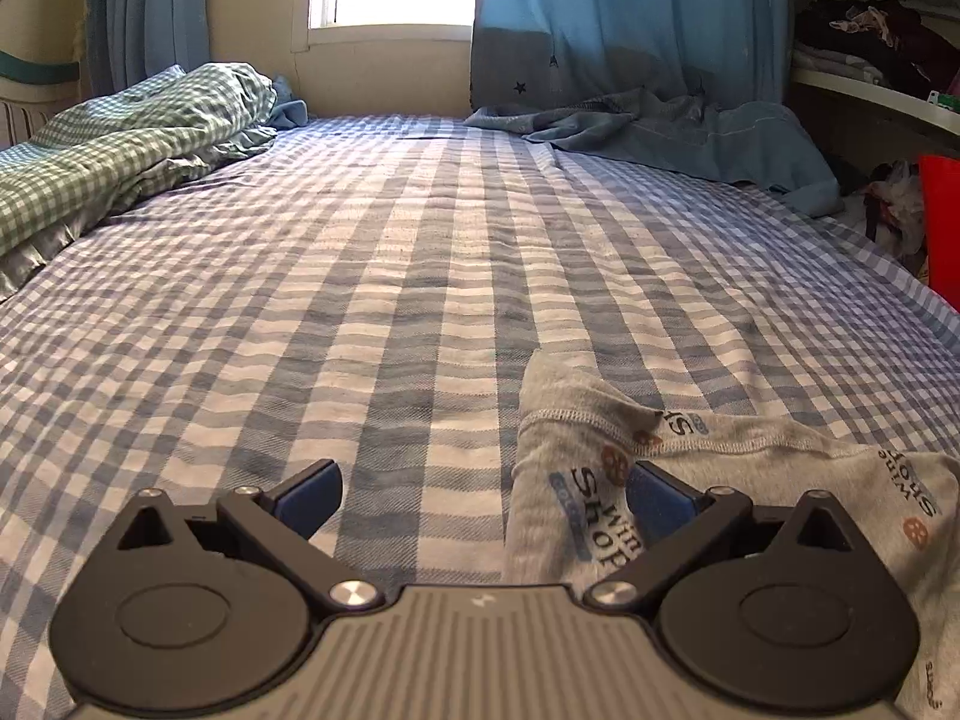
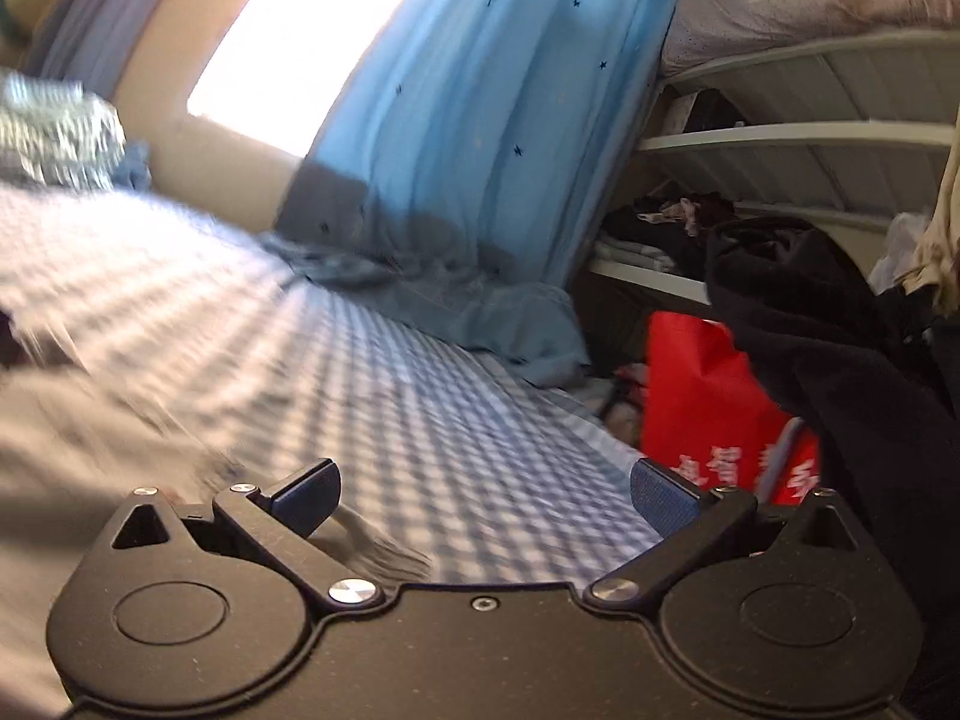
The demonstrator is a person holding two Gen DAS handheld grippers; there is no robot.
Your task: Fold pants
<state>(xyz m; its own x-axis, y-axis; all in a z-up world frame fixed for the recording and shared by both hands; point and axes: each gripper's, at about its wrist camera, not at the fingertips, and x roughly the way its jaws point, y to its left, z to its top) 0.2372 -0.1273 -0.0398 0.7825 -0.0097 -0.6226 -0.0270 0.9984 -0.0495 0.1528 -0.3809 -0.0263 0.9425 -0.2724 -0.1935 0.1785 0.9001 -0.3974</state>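
Observation:
Grey printed pants (image 1: 606, 456) lie crumpled on the blue checked bed sheet (image 1: 372, 276) at the lower right of the left wrist view. My left gripper (image 1: 486, 501) is open just above the sheet, its right pad (image 1: 660, 501) over the pants' edge and nothing held between the fingers. In the right wrist view the picture is blurred by motion. A grey cloth (image 2: 90, 438), probably the same pants, fills the lower left there. My right gripper (image 2: 486, 498) is open over the sheet (image 2: 456, 438), with a grey fringe of cloth just below its left pad (image 2: 306, 495).
A green checked blanket (image 1: 120, 156) is heaped at the far left of the bed. Blue curtains (image 1: 624, 24) hang by the window and pool on the sheet. White shelves with clothes (image 2: 750, 228), a red bag (image 2: 708, 402) and dark garments (image 2: 840, 348) stand beyond the bed's right edge.

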